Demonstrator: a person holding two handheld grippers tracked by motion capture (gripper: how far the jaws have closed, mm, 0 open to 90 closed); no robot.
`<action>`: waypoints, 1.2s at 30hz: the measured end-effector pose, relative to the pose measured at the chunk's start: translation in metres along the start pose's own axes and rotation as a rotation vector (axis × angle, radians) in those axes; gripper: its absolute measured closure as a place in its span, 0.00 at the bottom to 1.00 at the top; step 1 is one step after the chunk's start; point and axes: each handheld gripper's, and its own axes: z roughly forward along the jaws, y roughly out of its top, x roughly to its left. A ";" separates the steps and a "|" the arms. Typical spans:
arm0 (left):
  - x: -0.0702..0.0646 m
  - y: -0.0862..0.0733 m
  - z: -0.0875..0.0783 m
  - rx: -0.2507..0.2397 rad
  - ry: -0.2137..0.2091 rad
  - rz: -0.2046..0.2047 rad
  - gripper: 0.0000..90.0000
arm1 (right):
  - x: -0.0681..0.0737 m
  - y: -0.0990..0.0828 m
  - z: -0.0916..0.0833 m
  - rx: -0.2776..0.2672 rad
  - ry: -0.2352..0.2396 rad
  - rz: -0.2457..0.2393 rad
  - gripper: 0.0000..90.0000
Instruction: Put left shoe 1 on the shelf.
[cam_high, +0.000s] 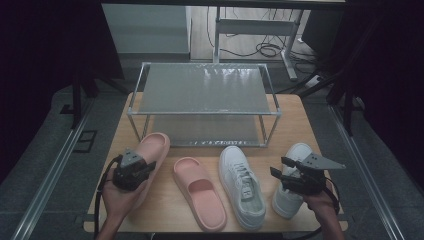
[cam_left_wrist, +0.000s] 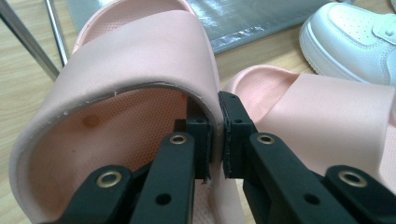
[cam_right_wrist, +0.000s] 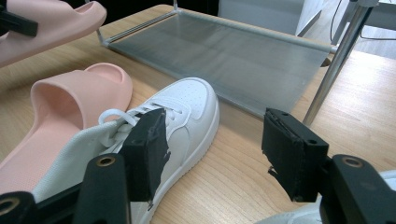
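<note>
Four shoes sit before a two-tier metal shoe rack (cam_high: 204, 113) on the tabletop (cam_high: 295, 117): two pink slides and two white sneakers. The left gripper (cam_left_wrist: 215, 135) has its jaws pinched narrow on the side wall of the strap of the held pink slide (cam_left_wrist: 135, 60), one pad inside the strap, one outside. In the right gripper view this slide's toe appears raised off the wood, at the near left corner of the rack. The right gripper (cam_right_wrist: 212, 149) stands wide and empty, hovering between the two white sneakers, the inner sneaker (cam_right_wrist: 182, 112) beside its left jaw.

Risk, as judged: the grip bites only a thin edge of soft foam, off to one side of the slide's weight. The strap could fold or slip from the pads, dropping the slide onto the second pink slide (cam_high: 200, 192) just beside it. A drooping toe could also catch the rack's front rail or leg on the way in.

Orientation: the held slide's long axis runs from the person toward the rack, leaning slightly rightward, toe leading, heel nearest the hand.
</note>
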 end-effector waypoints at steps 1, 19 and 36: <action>0.000 0.001 0.001 0.001 0.001 0.002 0.94 | 0.000 0.000 0.000 0.000 0.000 0.000 0.45; 0.011 0.033 0.040 0.051 0.026 0.056 0.94 | 0.000 -0.001 0.003 0.007 0.001 -0.002 0.45; 0.016 0.049 0.084 0.085 0.049 0.070 0.94 | -0.002 -0.002 0.003 0.011 0.000 0.002 0.45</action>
